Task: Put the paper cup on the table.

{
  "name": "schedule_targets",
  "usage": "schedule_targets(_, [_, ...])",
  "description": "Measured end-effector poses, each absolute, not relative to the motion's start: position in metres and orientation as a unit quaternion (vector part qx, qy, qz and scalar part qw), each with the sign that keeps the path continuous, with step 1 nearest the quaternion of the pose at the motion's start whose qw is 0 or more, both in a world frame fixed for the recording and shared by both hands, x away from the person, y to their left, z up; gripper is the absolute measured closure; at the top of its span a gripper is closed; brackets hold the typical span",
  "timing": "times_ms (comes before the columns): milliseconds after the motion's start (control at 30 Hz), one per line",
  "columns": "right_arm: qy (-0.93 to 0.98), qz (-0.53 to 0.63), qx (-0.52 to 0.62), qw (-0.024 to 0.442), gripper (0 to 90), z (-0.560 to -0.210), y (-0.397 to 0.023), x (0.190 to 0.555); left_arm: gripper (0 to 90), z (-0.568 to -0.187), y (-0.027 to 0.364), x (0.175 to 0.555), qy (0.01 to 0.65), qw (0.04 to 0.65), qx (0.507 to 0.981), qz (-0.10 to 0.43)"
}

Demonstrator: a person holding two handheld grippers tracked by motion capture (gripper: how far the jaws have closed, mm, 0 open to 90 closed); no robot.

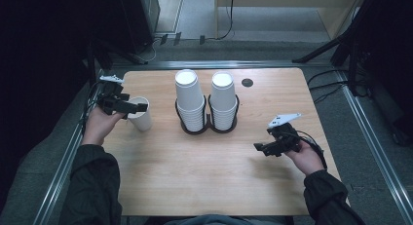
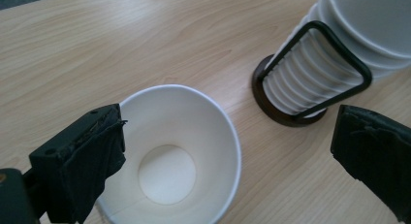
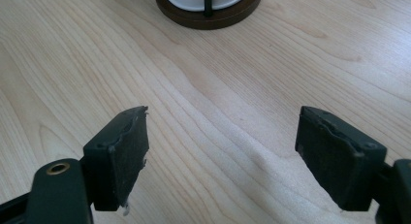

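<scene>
A single white paper cup (image 1: 141, 117) stands upright, mouth up, near the left side of the wooden table (image 1: 195, 176). My left gripper (image 1: 138, 107) hovers at its rim, open. In the left gripper view the cup (image 2: 169, 151) lies below the wide-spread jaws of the left gripper (image 2: 228, 132); the left pad overlaps the rim and the right pad is well clear of it. My right gripper (image 1: 259, 147) hangs low over the right part of the table, open with nothing in it. In the right gripper view, bare wood lies between the right gripper's (image 3: 223, 122) jaws.
Two tall stacks of white cups, left (image 1: 189, 99) and right (image 1: 223, 99), stand in a black double wire holder (image 1: 209, 123) at the table's middle back. In the left gripper view the left stack (image 2: 320, 69) is to the cup's right. A small dark hole (image 1: 247, 82) marks the far edge.
</scene>
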State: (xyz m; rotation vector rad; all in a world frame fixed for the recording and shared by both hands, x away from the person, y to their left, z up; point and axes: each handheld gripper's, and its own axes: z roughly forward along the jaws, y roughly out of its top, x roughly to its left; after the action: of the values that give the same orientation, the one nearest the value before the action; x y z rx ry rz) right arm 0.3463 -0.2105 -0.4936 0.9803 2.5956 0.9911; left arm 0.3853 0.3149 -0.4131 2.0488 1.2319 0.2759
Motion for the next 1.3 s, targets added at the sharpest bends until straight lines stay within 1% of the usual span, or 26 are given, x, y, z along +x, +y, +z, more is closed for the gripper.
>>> schedule_targets(200, [0.880,0.333,0.324,0.098,19.7,-0.493,-0.205,0.346,0.0,-0.414,0.300,0.376,0.465,0.344,0.808,0.113])
schedule_targets(300, [0.881,0.336,0.320,0.099,19.7,-0.492,-0.202,0.344,0.0,-0.415,0.293,0.370,0.455,0.349,0.812,0.106])
schedule_targets(433, [0.884,0.330,0.315,0.101,19.7,-0.492,-0.200,0.341,0.0,-0.415,0.285,0.368,0.442,0.346,0.820,0.113])
schedule_targets(500, [0.883,0.331,0.317,0.100,19.7,-0.491,-0.200,0.341,0.0,-0.414,0.280,0.368,0.434,0.353,0.822,0.104])
schedule_targets(800, [0.880,0.332,0.325,0.100,19.7,-0.490,-0.200,0.343,0.0,-0.422,0.259,0.363,0.434,0.341,0.827,0.110])
schedule_targets(867, [0.881,0.331,0.324,0.101,19.7,-0.490,-0.200,0.343,0.0,-0.424,0.254,0.362,0.437,0.353,0.821,0.100])
schedule_targets(1300, [0.879,0.337,0.324,0.092,19.7,-0.490,-0.200,0.341,0.0,-0.435,0.231,0.344,0.407,0.336,0.843,0.106])
